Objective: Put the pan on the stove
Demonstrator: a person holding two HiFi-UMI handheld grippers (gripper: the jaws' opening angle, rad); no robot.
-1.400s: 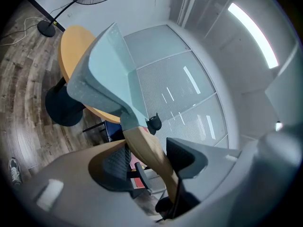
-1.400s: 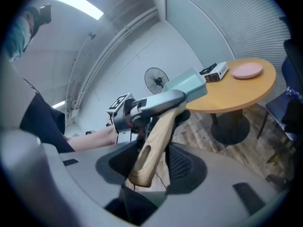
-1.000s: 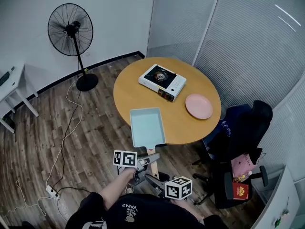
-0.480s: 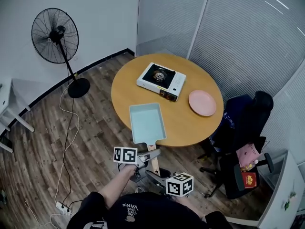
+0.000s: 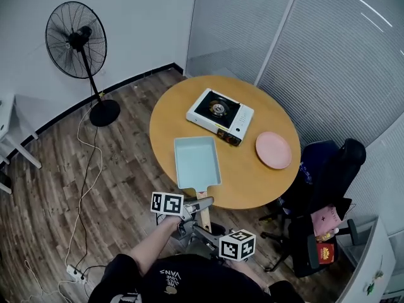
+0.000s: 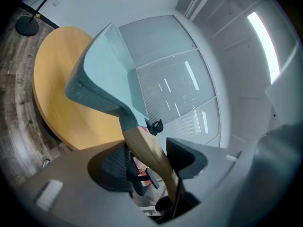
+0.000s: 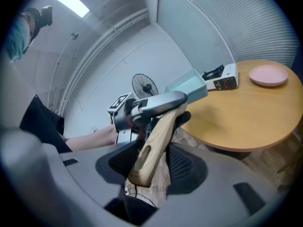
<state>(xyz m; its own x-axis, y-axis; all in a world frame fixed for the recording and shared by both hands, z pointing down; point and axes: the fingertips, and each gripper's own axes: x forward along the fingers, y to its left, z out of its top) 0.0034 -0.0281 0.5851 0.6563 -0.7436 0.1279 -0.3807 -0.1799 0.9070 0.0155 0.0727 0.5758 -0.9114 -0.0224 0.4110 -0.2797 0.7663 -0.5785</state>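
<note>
A light teal rectangular pan (image 5: 197,163) with a wooden handle (image 5: 203,212) hangs over the near part of the round wooden table (image 5: 252,182). My left gripper (image 5: 201,204) is shut on the handle from the left. Just behind it, nearer the person, my right gripper (image 5: 199,228) is shut on the handle's end. In the left gripper view the handle (image 6: 150,148) runs between the pads up to the pan (image 6: 102,72). The right gripper view shows the handle (image 7: 154,141) in its jaws, with the pan (image 7: 187,90) beyond. The white gas stove (image 5: 219,115) sits on the table's far side, beyond the pan.
A pink plate (image 5: 273,150) lies on the table to the right of the stove. A black office chair (image 5: 328,175) stands at the table's right. At the left a standing fan (image 5: 77,40) trails cables across the wooden floor (image 5: 88,169).
The pan and both grippers have moved forward, so the pan now lies further in over the table and closer to the stove. Both grips on the handle are unchanged.
</note>
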